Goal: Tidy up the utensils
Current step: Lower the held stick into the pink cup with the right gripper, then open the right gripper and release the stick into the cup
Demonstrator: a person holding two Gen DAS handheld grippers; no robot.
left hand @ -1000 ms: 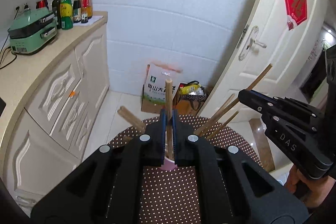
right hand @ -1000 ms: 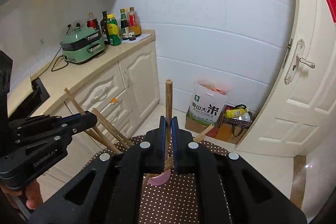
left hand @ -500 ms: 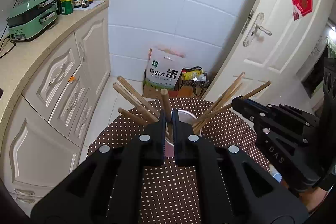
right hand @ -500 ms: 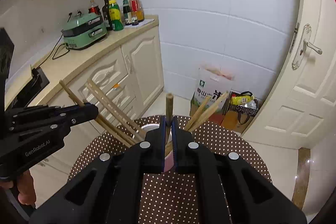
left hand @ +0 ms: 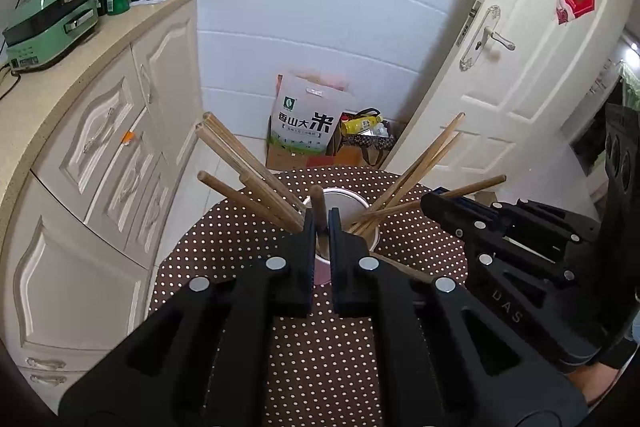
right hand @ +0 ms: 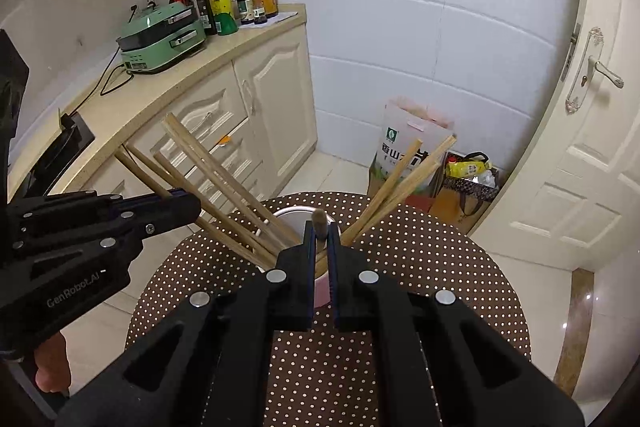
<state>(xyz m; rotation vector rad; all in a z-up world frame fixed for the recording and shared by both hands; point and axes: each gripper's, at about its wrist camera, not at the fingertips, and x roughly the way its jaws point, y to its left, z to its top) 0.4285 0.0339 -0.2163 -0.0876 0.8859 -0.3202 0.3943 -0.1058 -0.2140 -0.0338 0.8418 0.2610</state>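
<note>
- Both pairs of jaws are pressing together on wooden chopsticks: the left gripper (left hand: 320,227) is clamping one chopstick (left hand: 318,205) that is standing nearly upright, and the right gripper (right hand: 319,239) is clamping another chopstick (right hand: 319,219) whose blunt top end is showing just above its fingertips.
- Each held chopstick is reaching down into the pink cup (right hand: 322,293), which is sitting just beyond the fingertips in both wrist views.
- More chopsticks (right hand: 208,167) are leaning out of the cup to the left, and a second fan (right hand: 404,183) is leaning out to the right, all resting against its metal rim (left hand: 344,193).
- In the left wrist view the right gripper (left hand: 430,203) is coming in from the right edge; in the right wrist view the left gripper (right hand: 192,205) is coming in from the left, with a bare hand (right hand: 50,363) below it.
- Under the cup, the round table (right hand: 440,267) with its brown dotted cloth is carrying it near the far edge.
- Beyond the table, a rice bag (left hand: 308,115) is standing on the floor against the tiled wall.
</note>
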